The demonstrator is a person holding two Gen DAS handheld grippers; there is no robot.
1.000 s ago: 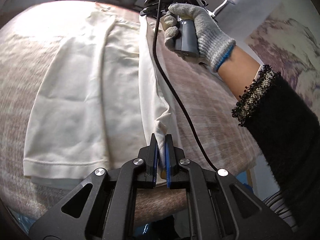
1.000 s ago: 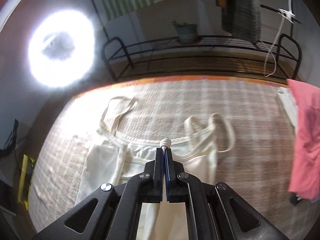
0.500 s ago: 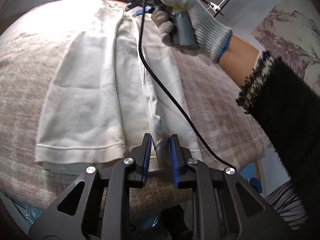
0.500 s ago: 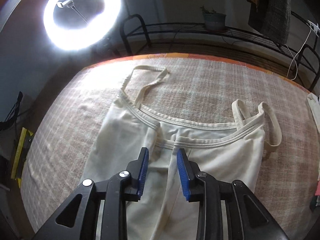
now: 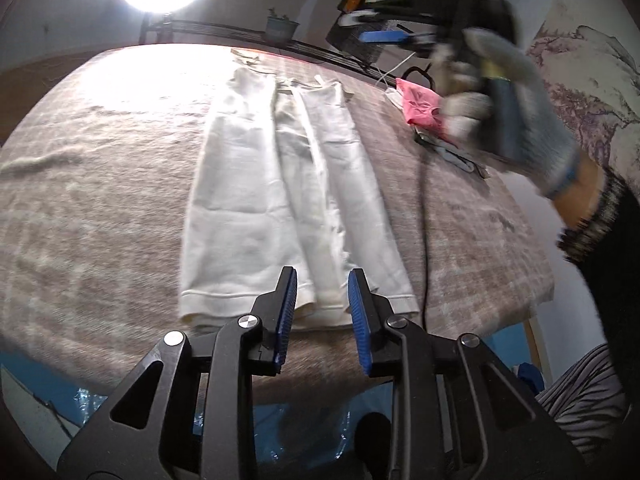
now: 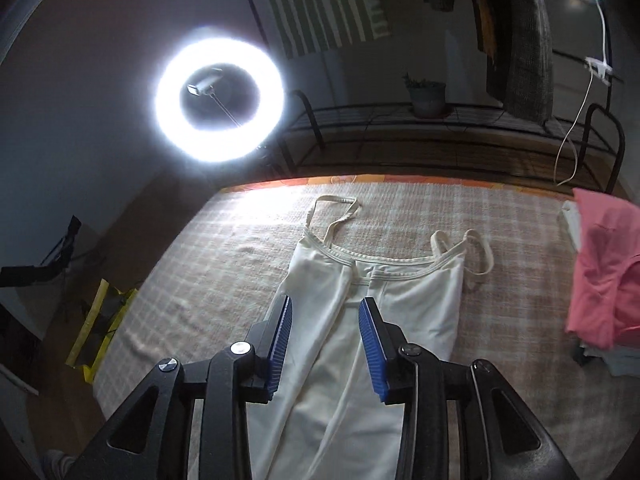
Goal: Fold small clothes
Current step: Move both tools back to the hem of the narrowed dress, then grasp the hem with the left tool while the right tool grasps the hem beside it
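Note:
A cream strappy top (image 5: 280,192) lies flat on the plaid table cover (image 5: 92,200), both long sides folded in toward the middle. My left gripper (image 5: 322,284) is open and empty just above its hem. My right gripper (image 6: 325,312) is open and empty, raised above the top (image 6: 384,304) below the neckline. The right gripper also shows in the left wrist view (image 5: 384,36), blurred, held in a grey gloved hand to the right of the top. The straps (image 6: 340,212) lie loose past the neckline.
A pink garment (image 6: 600,264) lies on a small pile at the table's right side, also in the left wrist view (image 5: 420,100). A ring light (image 6: 220,96) and a black metal rack (image 6: 440,128) with a potted plant stand behind the table. A black cable (image 5: 424,216) hangs over the cover.
Both grippers opened and let go of the folded-over side of the top. Both then pulled back and up from the cloth; the right hand swung out to the right.

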